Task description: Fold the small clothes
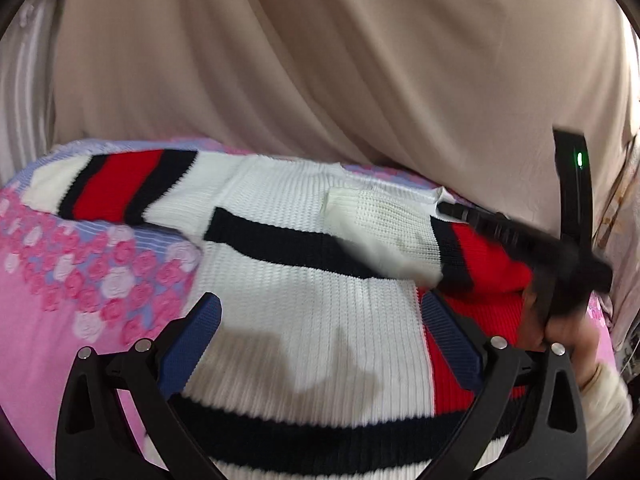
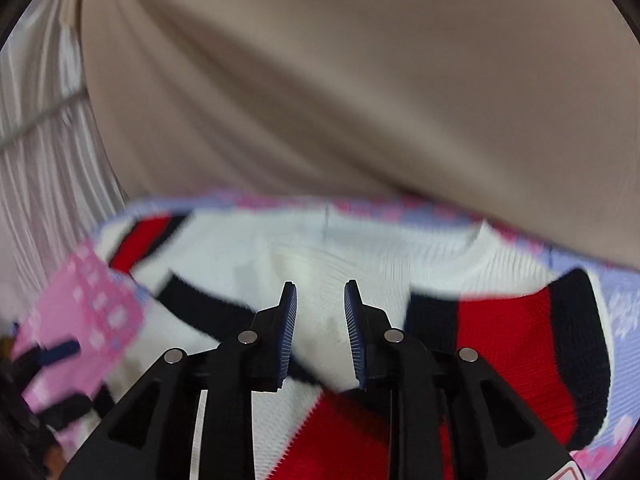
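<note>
A white knit sweater point(image 1: 280, 184) with black and red stripes lies flat on a pink and lilac flowered bedspread point(image 1: 60, 320). Its left sleeve point(image 1: 116, 188) stretches out to the left. The other sleeve point(image 1: 488, 264) is folded in over the body, white cuff point(image 1: 380, 232) pointing left. My left gripper point(image 1: 320, 300) hovers wide open over the sweater's body, holding nothing. My right gripper point(image 1: 444, 209), blurred, sits above the folded sleeve. In the right wrist view its jaws point(image 2: 320, 286) stand slightly apart, and the cuff point(image 2: 316, 272) shows through the gap without the pads pressing it.
A large beige cloth point(image 1: 320, 60) hangs close behind the bed. White pleated curtains point(image 1: 20, 100) fill the far left. A person's hand point(image 1: 560, 332) in a cream sleeve holds the right gripper at the right edge. The bedspread point(image 2: 80, 312) extends left of the sweater point(image 2: 260, 248).
</note>
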Demonstrator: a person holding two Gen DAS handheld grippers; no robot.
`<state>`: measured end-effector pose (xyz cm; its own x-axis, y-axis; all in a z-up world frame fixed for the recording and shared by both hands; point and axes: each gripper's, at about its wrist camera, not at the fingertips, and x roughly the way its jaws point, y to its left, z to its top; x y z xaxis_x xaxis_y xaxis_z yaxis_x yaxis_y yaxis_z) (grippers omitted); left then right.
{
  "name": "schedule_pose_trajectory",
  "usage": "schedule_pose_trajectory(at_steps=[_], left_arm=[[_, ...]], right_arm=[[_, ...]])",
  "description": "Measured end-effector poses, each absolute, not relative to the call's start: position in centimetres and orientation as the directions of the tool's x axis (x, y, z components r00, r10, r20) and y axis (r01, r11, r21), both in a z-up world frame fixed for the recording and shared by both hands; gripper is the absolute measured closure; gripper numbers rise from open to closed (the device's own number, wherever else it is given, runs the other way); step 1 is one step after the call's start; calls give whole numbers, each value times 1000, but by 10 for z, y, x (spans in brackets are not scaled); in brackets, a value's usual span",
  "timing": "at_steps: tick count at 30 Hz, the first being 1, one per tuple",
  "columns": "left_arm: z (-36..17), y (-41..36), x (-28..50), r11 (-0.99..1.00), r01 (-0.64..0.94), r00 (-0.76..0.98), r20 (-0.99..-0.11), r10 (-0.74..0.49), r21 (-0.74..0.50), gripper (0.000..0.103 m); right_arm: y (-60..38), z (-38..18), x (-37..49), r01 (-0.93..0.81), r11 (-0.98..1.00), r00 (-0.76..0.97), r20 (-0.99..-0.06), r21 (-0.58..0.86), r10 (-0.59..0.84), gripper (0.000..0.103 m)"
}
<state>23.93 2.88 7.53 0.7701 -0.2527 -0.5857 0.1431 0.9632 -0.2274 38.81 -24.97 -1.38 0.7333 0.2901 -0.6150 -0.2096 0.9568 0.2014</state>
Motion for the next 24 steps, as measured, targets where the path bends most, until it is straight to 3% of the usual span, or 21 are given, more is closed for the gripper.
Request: schedule_pose_trajectory(at_steps=[3,4,6,9,12,14,16,17,18,19,20,24], left_arm=[[60,28,275,950,147,720,-629,-293,-274,5],[56,28,284,945,152,705,-638,-309,-289,5],[45,27,305,937,138,671,-665,-327,-322,5],[32,21,335,923,126,629,-690,-358,-363,5],[20,10,358,912,108,580,-719,-382,-397,12],[21,1,364,924,106,600,-718,-354,-367,25],[23,-8,369,924,146,588,-720,-368,-353,81],[24,-10,372,917,160,579,-717,-387,-366,94],[29,-10,373,910,170,586,-704,-402,-378,96],[36,-9,374,912,178,604,-691,-398,-370,96],[46,-9,373,916,192,629,-672,-390,-352,96],[99,8,353,923,220,765,-531,-365,-317,97]], right_arm=[[-292,-20,363,-134,961,751,-607,243,258,69],[-311,-17,351,-95,963,767,-598,253,232,55],[-343,-25,326,-18,968,794,-584,249,166,43],[-393,-28,304,128,958,796,-602,257,56,34],[-430,-42,299,212,912,772,-632,352,64,33],[-442,-53,303,227,883,751,-652,410,109,33],[-448,-63,312,220,874,727,-670,434,150,33],[-445,-68,314,222,875,721,-677,431,150,32],[-442,-69,318,232,880,716,-685,415,135,32],[-438,-65,321,234,890,717,-688,391,114,44],[-436,-60,320,227,897,731,-675,380,101,71],[-430,-20,297,121,892,842,-521,436,141,82]])
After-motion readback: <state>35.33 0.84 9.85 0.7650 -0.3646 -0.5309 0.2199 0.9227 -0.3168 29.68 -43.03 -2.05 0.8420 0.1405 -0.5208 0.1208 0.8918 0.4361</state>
